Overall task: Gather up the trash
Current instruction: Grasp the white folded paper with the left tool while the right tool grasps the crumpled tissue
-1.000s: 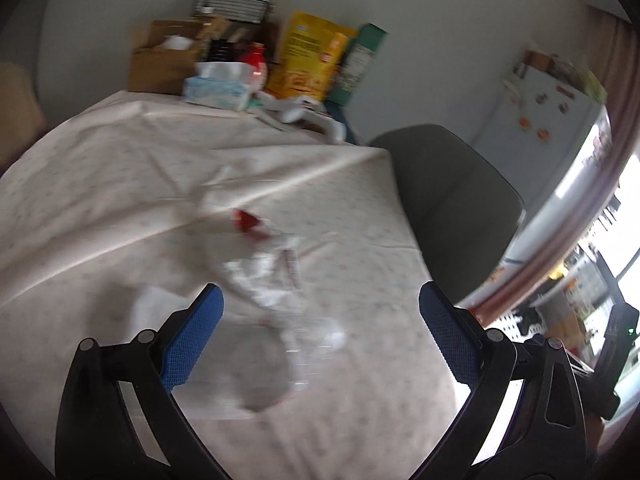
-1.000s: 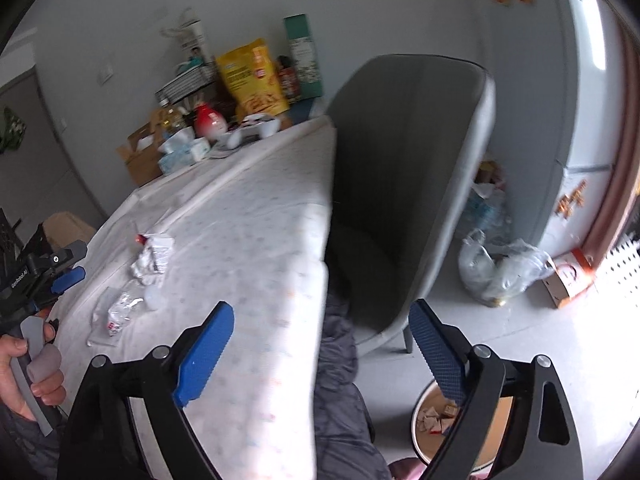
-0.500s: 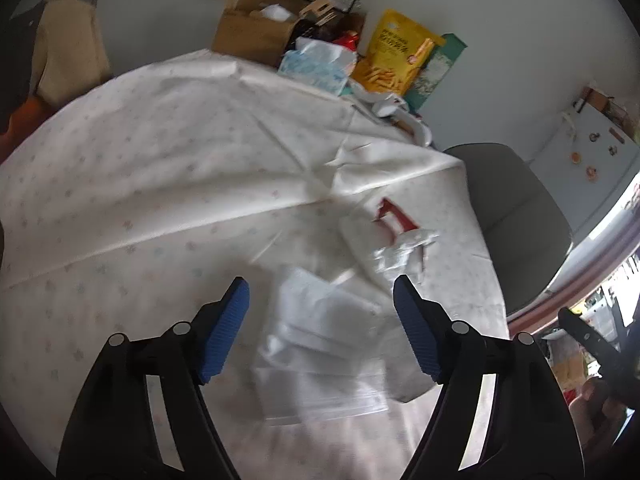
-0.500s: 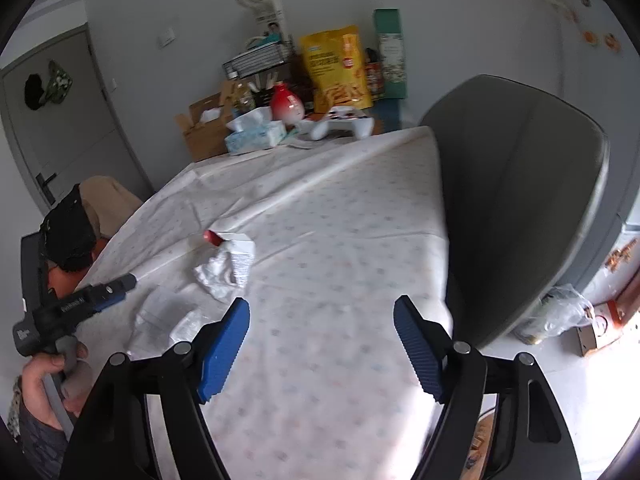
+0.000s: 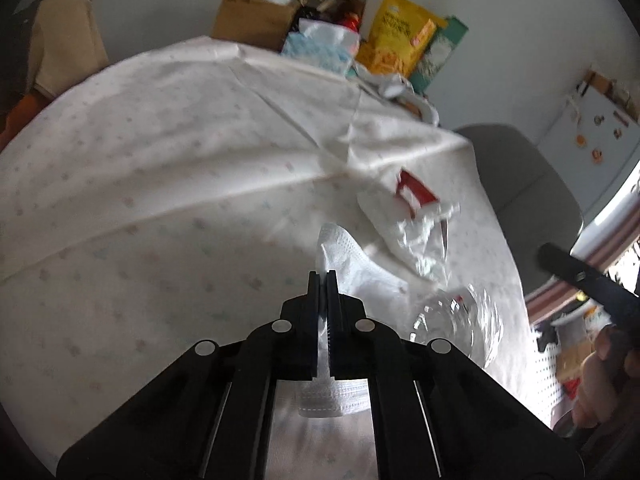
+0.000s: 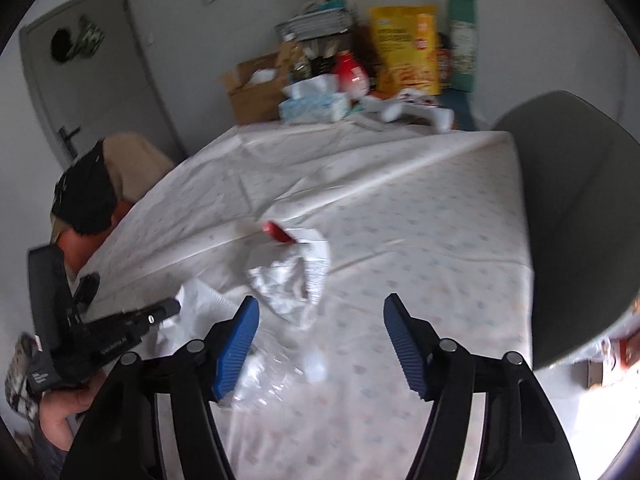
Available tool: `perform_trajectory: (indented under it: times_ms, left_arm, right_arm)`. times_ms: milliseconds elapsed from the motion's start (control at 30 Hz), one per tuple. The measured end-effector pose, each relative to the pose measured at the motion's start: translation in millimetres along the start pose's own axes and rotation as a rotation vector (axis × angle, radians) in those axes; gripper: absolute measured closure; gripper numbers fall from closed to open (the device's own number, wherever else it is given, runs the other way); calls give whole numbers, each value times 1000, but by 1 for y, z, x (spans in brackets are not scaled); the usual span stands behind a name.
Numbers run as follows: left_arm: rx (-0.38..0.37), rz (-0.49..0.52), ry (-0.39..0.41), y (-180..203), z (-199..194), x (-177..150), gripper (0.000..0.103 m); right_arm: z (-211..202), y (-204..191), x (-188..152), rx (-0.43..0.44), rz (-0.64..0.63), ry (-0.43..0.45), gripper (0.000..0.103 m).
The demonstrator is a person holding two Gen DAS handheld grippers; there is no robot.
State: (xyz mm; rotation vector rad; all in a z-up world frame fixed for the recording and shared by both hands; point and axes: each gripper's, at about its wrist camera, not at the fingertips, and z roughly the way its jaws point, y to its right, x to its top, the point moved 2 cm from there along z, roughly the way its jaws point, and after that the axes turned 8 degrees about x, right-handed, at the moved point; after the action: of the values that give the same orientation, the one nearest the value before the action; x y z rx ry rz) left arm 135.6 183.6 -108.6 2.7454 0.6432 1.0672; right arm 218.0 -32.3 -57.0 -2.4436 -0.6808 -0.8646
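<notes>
My left gripper (image 5: 323,280) is shut on a white paper napkin (image 5: 348,258) on the tablecloth; the napkin also shows behind the jaws. Right of it lie a crumpled white wrapper with a red end (image 5: 414,210) and a clear crushed plastic bottle (image 5: 452,316). In the right wrist view my right gripper (image 6: 320,328) is open and empty above the table, with the wrapper (image 6: 294,276) just beyond it and the clear bottle (image 6: 272,368) by its left finger. The left gripper (image 6: 160,312) holds the napkin (image 6: 200,300) there.
A table with a pale patterned cloth (image 6: 400,208) carries a cardboard box (image 6: 252,88), tissue box (image 6: 312,104), yellow bag (image 6: 404,52) and green carton (image 6: 462,40) at its far end. A grey chair (image 6: 576,216) stands at the right.
My left gripper has shut on the white napkin, having been open half a second ago. My right gripper has swung over the table and come close to the wrapper and bottle.
</notes>
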Motion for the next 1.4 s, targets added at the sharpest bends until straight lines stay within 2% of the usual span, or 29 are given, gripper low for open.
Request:
perform_trajectory:
  times_ms: [167,333,533,600,633,667,700,833,1100,1267,1400]
  left_arm:
    - [13,-72,54,-25,-16,13,99]
    - [49,-141,107,-56,-31,25,99]
    - [48,-182,110,-74,-30,25,99]
    - [48,-187,107,-75,-27,25,99]
    - [46,-189,103,-75,-25,24,99]
    - [42,-195,96,-74,-22,25,99]
    - [38,-201,92,-73,-20,25,99]
    - [13,-183,107,-59,-26,29,99]
    - [-20,-162,157,-40,-52,40,99]
    - [-40,-121,188,-18,-68,47,99]
    - [-70,-105,198,1,-73,46,99]
  right_arm:
    - [34,-25,10,11,-64,-67,49]
    - [70,-38,17,48,-74,-156,57]
    - [106,-42,22,-1,-78,-240,61]
    - [115,-41,23,-7,-75,-264,67]
    - [121,-41,22,-8,-77,-284,75]
    - [127,-41,20,-5,-78,-307,90]
    - [132,-40,18,10,-72,-325,93]
    - [122,-44,20,74,-66,-286,97]
    - [52,-65,38,183,-91,-125,97]
    - [7,-53,43,155,-74,-25,97]
    - [-16,-32,32,139,-29,-4,97]
